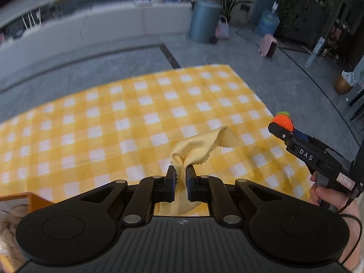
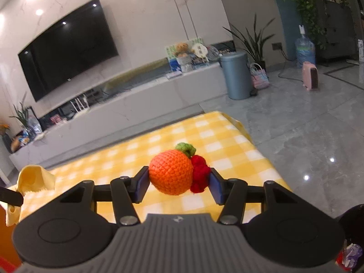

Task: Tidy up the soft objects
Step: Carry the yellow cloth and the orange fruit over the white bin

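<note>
Clearly both hands had cargo: the left gripper [image 1: 180,183] was clenched on a bunched fold of the yellow cloth [image 1: 204,145], lifted above the checked tablecloth [image 1: 91,122], while the right gripper [image 2: 178,185] squeezed the crocheted orange [image 2: 171,173] across its middle, presumably for carrying off.

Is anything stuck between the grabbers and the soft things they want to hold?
No. The left gripper is shut on the yellow cloth, and the right gripper is shut on the crocheted orange. Where they must go isn't clear from these views.
</note>
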A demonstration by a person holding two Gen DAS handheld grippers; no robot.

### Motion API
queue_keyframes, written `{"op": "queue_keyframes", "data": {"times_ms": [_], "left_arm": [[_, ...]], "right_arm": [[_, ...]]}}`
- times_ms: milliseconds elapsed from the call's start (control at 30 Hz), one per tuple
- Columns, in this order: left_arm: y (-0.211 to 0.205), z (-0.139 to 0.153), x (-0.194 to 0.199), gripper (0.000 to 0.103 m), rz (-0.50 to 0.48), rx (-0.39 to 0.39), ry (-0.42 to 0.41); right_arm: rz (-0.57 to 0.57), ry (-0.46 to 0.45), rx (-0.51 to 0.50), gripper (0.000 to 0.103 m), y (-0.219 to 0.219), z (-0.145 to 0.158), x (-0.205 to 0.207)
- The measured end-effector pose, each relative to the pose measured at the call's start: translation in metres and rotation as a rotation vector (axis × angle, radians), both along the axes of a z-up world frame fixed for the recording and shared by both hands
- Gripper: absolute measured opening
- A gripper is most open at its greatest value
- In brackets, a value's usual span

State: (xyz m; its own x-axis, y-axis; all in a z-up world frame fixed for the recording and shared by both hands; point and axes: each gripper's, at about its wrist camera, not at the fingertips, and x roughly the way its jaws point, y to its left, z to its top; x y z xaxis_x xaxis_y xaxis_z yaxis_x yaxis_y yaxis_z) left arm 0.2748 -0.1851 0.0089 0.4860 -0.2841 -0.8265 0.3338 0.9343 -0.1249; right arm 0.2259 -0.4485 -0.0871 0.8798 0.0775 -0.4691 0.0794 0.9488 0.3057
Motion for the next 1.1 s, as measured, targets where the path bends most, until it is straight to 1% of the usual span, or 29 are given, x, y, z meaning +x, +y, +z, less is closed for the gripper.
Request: {"op": "queue_keyframes", "data": {"times_ms": [167,267,333,400,433,533,600,700,767,867,933,1000,1100], "left_arm": [[0.019,0.028,-0.034,0.01,-0.013,-0.034,-0.074],[0.038,0.047,-0.055,0.01,0.05,-0.037,-0.16],[0.054,0.058,-0.068,0.01,0.079,-0.041,-0.213],[0.074,0.066,-0.079,0.01,0.09,-0.078,-0.226],[0.086,0.069,-0.085,0.01,0.103,-0.109,-0.233],[0.121,0.075,-0.102,0.01,0.161,-0.166,-0.269],[0.142,0.076,-0.112,0.01,0.207,-0.202,-0.296],[0.171,0.073,-0.13,0.01,0.25,-0.249,-0.316],[0.187,0.07,-0.142,0.01,0.276,-0.269,-0.326],[0.208,0.064,-0.159,0.01,0.304,-0.267,-0.351],[0.22,0.06,-0.169,0.01,0.342,-0.269,-0.364],[0.231,0.059,-0.177,0.01,0.373,-0.276,-0.38],[0.25,0.054,-0.181,0.01,0.414,-0.292,-0.378]], "right_arm": [[0.027,-0.051,0.043,0.054,0.016,0.016,-0.014],[0.077,-0.094,0.014,0.054,0.033,0.029,-0.022],[0.122,-0.121,0.028,0.054,0.043,0.037,-0.031],[0.175,-0.134,0.056,0.054,0.053,0.046,-0.04],[0.197,-0.145,0.056,0.054,0.059,0.051,-0.044],[0.25,-0.185,0.008,0.054,0.083,0.068,-0.06],[0.294,-0.218,-0.007,0.054,0.099,0.08,-0.071],[0.368,-0.261,-0.041,0.054,0.127,0.096,-0.09],[0.412,-0.267,-0.074,0.054,0.149,0.104,-0.101],[0.468,-0.269,-0.104,0.054,0.183,0.117,-0.117],[0.467,-0.286,-0.123,0.054,0.205,0.128,-0.126],[0.493,-0.303,-0.138,0.054,0.227,0.138,-0.134],[0.538,-0.308,-0.162,0.054,0.255,0.15,-0.141]]}}
